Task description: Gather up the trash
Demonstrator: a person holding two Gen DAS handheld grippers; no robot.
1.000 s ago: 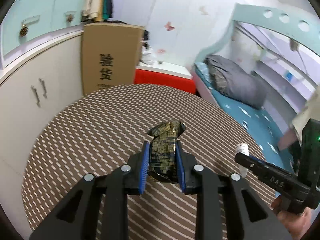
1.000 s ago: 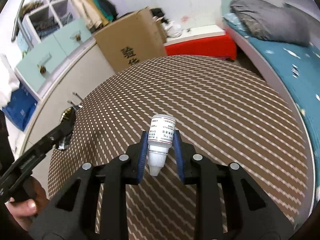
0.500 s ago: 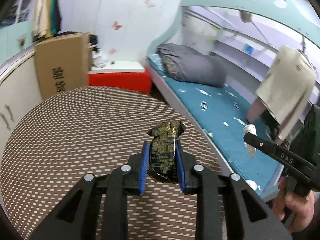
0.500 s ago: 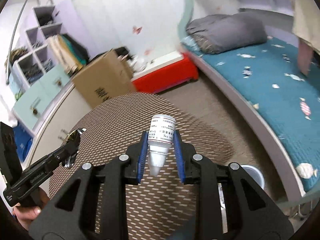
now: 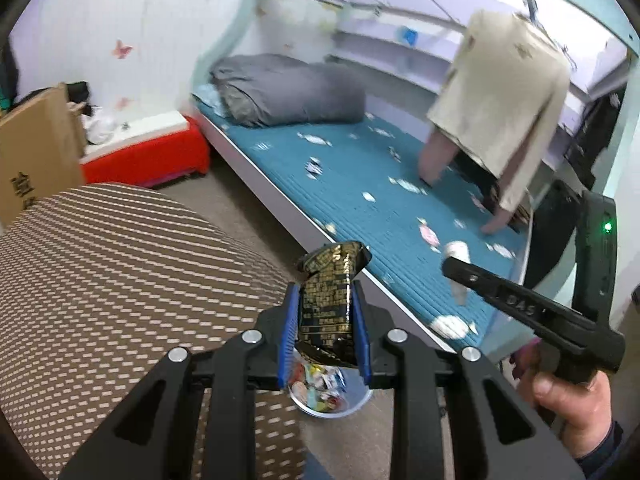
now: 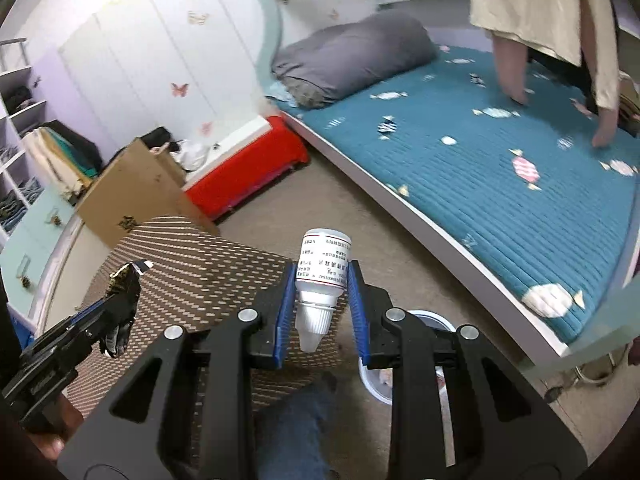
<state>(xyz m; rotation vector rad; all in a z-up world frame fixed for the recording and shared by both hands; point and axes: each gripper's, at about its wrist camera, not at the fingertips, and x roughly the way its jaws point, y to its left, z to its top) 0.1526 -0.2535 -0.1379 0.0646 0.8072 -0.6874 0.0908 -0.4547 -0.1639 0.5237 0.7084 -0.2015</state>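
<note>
My left gripper (image 5: 326, 312) is shut on a crumpled black and gold wrapper (image 5: 330, 300) and holds it in the air, straight above a white trash bin (image 5: 328, 394) with colourful scraps inside on the floor. My right gripper (image 6: 320, 300) is shut on a small white bottle (image 6: 322, 276), cap toward the camera. The bin (image 6: 434, 320) shows below and right of it, mostly hidden by the fingers. The right gripper shows at the right of the left wrist view (image 5: 460, 270), and the left gripper with the wrapper at the left of the right wrist view (image 6: 124, 284).
A round table with a brown striped cloth (image 5: 100, 280) lies left of the bin. A bed with a teal cover (image 5: 380, 208) runs along the right, with a person (image 5: 500, 100) leaning on it. A red bench (image 6: 244, 176) and a cardboard box (image 6: 132, 192) stand behind.
Both grippers have swung right, away from above the table, to the floor beside the bed. The trash bin has come into view under them. Both keep their hold.
</note>
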